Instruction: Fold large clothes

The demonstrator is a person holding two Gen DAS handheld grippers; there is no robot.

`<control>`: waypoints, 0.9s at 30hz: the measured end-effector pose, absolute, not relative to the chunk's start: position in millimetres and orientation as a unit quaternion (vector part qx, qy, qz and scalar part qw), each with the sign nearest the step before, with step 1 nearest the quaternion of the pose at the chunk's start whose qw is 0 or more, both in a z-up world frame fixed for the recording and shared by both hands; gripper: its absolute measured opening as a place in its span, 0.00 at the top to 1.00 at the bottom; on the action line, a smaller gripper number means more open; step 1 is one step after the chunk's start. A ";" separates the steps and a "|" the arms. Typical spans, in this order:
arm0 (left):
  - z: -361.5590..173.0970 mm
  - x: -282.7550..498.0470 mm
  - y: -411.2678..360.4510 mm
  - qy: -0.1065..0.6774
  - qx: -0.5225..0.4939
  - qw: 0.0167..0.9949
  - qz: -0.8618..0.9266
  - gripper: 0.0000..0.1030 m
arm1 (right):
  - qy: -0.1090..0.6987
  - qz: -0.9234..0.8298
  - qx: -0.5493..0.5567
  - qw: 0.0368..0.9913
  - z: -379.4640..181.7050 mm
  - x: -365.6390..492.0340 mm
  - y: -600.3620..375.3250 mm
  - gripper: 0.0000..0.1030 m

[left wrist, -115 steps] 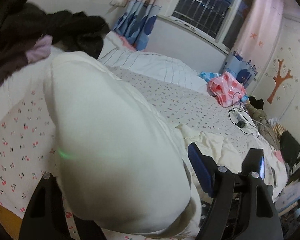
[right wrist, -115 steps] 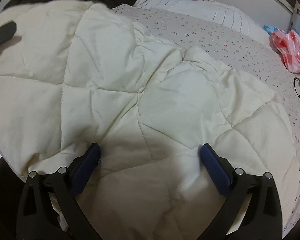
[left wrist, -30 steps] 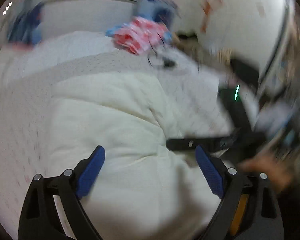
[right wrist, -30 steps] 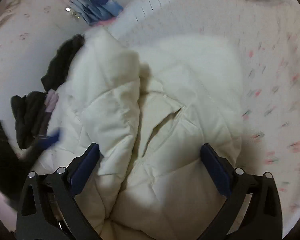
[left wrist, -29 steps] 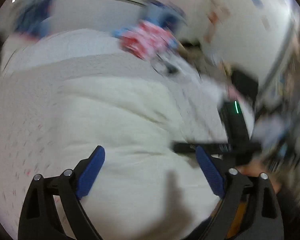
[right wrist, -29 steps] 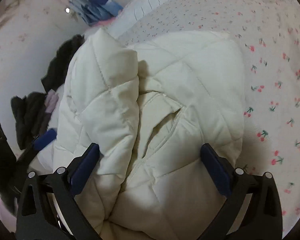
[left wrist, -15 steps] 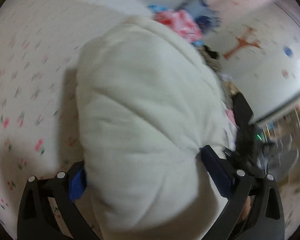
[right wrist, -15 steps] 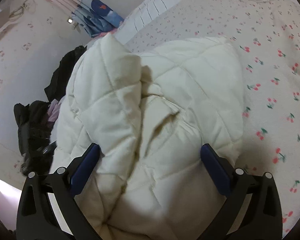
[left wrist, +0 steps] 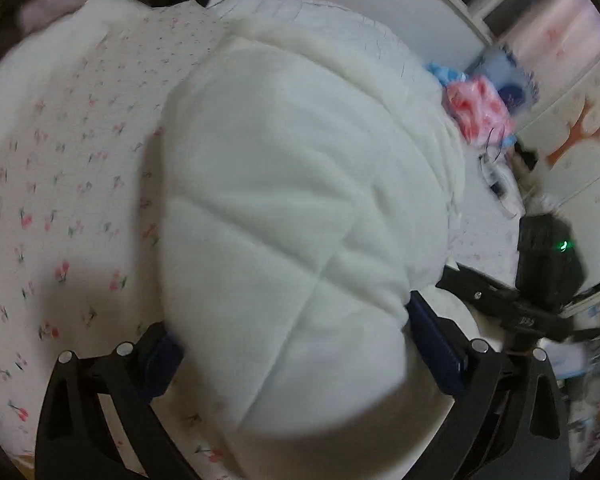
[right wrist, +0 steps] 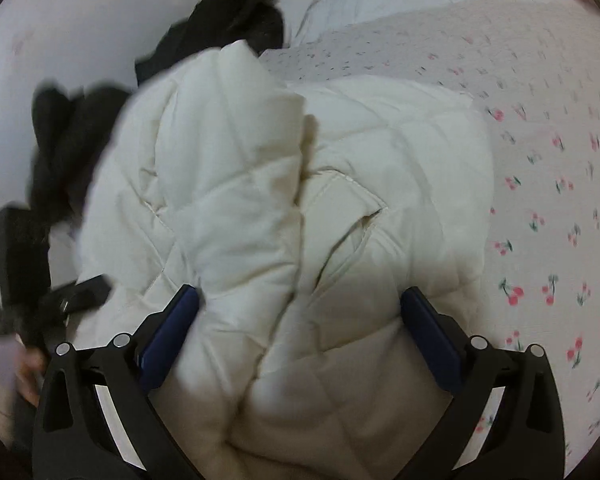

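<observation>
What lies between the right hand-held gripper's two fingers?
The folded cream quilted coat fills the gap between the fingers, seen in the right wrist view.

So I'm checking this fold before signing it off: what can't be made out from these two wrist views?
- Left wrist: the cream quilted jacket hides the bed behind it and most of the left pad; blurred.
- Right wrist: the jacket's near edge is cut off by the frame; the dark clothes are smeared.
- Whether either gripper's pads press the fabric: unclear.
</observation>
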State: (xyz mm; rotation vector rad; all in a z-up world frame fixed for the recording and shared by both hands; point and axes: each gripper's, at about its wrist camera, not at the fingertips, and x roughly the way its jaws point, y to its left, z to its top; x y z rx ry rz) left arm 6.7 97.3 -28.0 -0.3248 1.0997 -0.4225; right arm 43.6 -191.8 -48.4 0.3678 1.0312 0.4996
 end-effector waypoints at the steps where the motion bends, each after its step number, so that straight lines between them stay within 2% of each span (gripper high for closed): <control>1: -20.5 2.3 98.4 0.497 -0.147 0.833 -0.197 0.07 | 0.487 0.225 0.171 0.826 -48.0 39.7 -197.5 0.06; 4: 8.5 -4.8 88.8 0.429 -0.128 0.874 -0.188 0.07 | 0.502 0.198 0.144 0.830 -47.0 32.6 -207.9 0.06; 7: 11.9 21.4 62.6 0.432 -0.101 0.877 -0.185 0.07 | 0.531 0.188 0.132 0.816 -36.9 32.6 -213.4 0.06; 9: -6.5 33.9 57.9 0.440 -0.068 0.879 -0.171 0.06 | 0.505 0.172 0.113 0.838 -9.5 35.2 -209.6 0.06; 13: -9.0 40.8 69.4 0.445 -0.100 0.872 -0.177 0.07 | 0.445 0.161 0.122 0.873 30.3 63.1 -197.8 0.06; 15: -6.5 42.3 67.8 0.444 -0.096 0.873 -0.178 0.06 | 0.447 0.138 0.121 0.875 23.5 90.0 -192.6 0.06; 17: -8.6 43.0 68.3 0.442 -0.100 0.873 -0.178 0.07 | 0.477 0.100 0.113 0.866 -16.4 118.9 -191.2 0.06; 18: -11.5 42.9 66.1 0.442 -0.105 0.873 -0.179 0.07 | 0.499 0.111 0.161 0.844 -50.3 127.8 -199.4 0.06; 20: -12.1 46.3 59.1 0.440 -0.103 0.872 -0.189 0.07 | 0.491 0.121 0.232 0.831 -78.1 122.7 -222.0 0.06; 24: -13.4 45.0 46.3 0.442 -0.064 0.877 -0.178 0.07 | 0.504 0.112 0.224 0.827 -68.5 115.2 -229.4 0.06; 27: -12.2 41.3 52.9 0.435 -0.073 0.880 -0.177 0.06 | 0.483 0.119 0.211 0.842 -25.2 94.7 -230.7 0.06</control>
